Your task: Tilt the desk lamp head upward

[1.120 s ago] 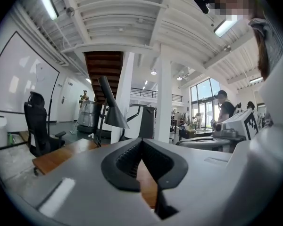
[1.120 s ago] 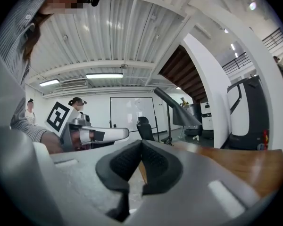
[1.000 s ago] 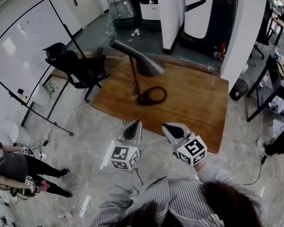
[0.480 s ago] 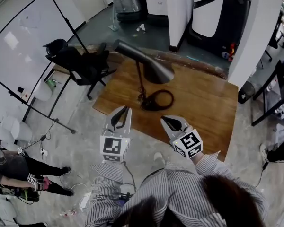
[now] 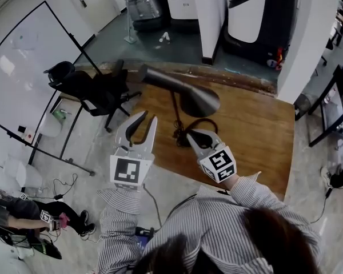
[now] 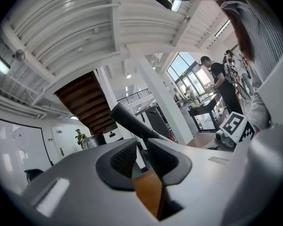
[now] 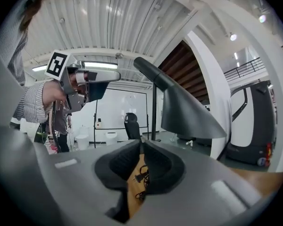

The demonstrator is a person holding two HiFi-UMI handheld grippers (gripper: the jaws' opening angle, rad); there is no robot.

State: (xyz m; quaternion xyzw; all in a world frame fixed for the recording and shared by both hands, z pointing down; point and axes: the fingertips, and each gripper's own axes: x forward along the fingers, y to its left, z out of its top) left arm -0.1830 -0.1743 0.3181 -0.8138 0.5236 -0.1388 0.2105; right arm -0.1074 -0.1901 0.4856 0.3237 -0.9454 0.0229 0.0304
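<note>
The black cone-headed desk lamp (image 5: 194, 99) is standing just beyond the left hand-held gripper (image 5: 149, 116), whose jaws have just been opening with nothing between them, and the right hand-held gripper (image 5: 191, 136), pressed together.

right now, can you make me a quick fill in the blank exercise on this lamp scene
1. The desk lamp stands on a ___ table.
2. The open end of the lamp head faces ___, toward the tabletop.
3. A black office ___ stands at the table's left end in the head view.
4. Further left of it, a large white ___ stands on the floor.

Missing words: wooden; downward; chair; whiteboard
</note>
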